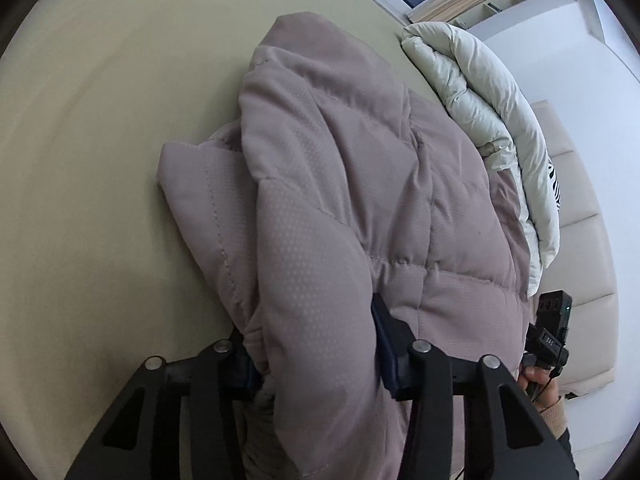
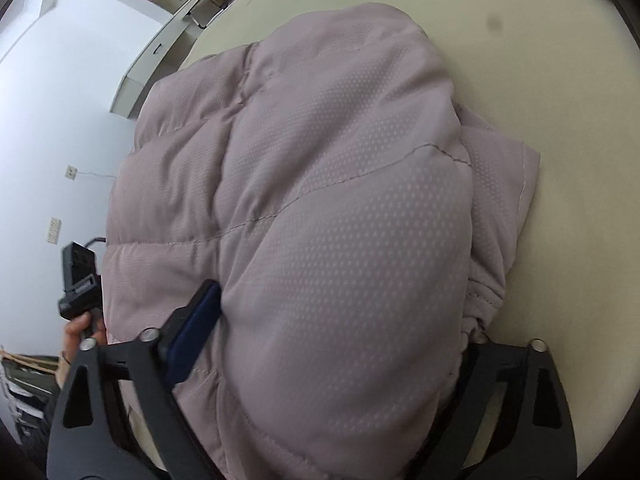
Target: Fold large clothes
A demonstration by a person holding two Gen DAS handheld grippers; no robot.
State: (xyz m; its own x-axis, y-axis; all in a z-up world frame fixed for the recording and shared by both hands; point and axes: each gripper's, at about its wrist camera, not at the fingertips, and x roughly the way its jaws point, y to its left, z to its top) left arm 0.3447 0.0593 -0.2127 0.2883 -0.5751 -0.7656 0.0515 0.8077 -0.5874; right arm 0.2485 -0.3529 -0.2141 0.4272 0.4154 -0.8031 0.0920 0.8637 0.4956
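Note:
A puffy mauve quilted jacket (image 1: 340, 184) lies folded over itself on a pale yellow bed sheet (image 1: 100, 140). My left gripper (image 1: 312, 344) is shut on a thick puffy fold of the jacket at its near edge, padding bulging between the fingers. My right gripper (image 2: 336, 336) is shut on another thick fold of the same jacket (image 2: 320, 184), its right finger mostly hidden under the cloth. Each gripper shows at the edge of the other's view: the right one in the left wrist view (image 1: 548, 332), the left one in the right wrist view (image 2: 80, 280).
A folded off-white duvet (image 1: 480, 92) lies beside the jacket toward the headboard. A cream padded headboard (image 1: 576, 240) and white wall lie beyond. Bare sheet (image 2: 560, 60) surrounds the jacket. A white ledge and shelves (image 2: 160, 40) stand off the bed.

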